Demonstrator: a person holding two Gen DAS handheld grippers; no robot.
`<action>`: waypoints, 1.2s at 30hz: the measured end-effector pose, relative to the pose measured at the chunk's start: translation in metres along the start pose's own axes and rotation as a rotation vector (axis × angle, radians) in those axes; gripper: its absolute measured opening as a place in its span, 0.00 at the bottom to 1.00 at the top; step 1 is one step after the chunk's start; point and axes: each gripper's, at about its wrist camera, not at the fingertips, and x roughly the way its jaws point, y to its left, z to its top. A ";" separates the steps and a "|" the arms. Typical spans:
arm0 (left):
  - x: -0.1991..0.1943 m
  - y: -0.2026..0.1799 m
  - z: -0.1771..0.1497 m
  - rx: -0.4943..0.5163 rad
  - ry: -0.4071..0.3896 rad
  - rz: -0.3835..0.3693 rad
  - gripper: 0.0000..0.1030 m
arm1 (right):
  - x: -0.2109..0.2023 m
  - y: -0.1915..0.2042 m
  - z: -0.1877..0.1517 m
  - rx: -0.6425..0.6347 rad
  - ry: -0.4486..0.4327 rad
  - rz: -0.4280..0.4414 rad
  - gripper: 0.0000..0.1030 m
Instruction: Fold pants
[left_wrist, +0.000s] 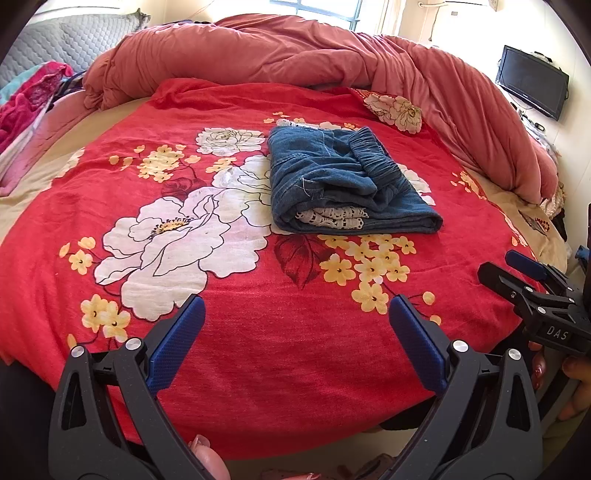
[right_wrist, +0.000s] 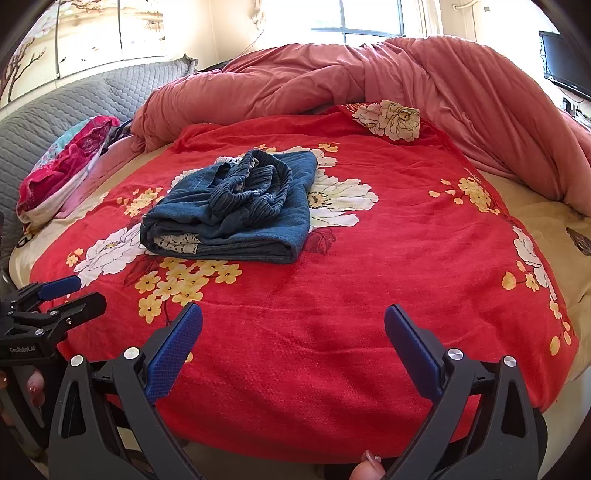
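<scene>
The blue denim pants (left_wrist: 343, 181) lie folded in a compact bundle on the red floral bedspread (left_wrist: 236, 332), elastic waistband on top and white lace trim showing at the near edge. They also show in the right wrist view (right_wrist: 236, 210). My left gripper (left_wrist: 297, 306) is open and empty, held over the near part of the bed, well short of the pants. My right gripper (right_wrist: 293, 314) is open and empty, also near the bed's front edge. Each gripper shows at the side of the other's view, the right (left_wrist: 517, 273) and the left (right_wrist: 70, 291).
A bunched pink duvet (left_wrist: 295, 55) runs along the far side and right of the bed. Pink and teal clothes (left_wrist: 26, 99) lie at the left by a grey quilted headboard (right_wrist: 48, 122). A black screen (left_wrist: 532, 85) hangs on the right wall.
</scene>
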 end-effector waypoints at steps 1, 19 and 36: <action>0.000 0.000 0.000 -0.001 0.000 0.000 0.91 | 0.001 0.000 0.000 0.000 0.001 0.000 0.95; -0.002 0.003 0.001 0.000 0.001 0.004 0.91 | 0.003 -0.003 0.000 0.005 0.006 -0.005 0.95; -0.005 0.003 0.001 0.009 -0.009 -0.004 0.91 | 0.000 -0.004 0.003 0.003 0.001 -0.024 0.95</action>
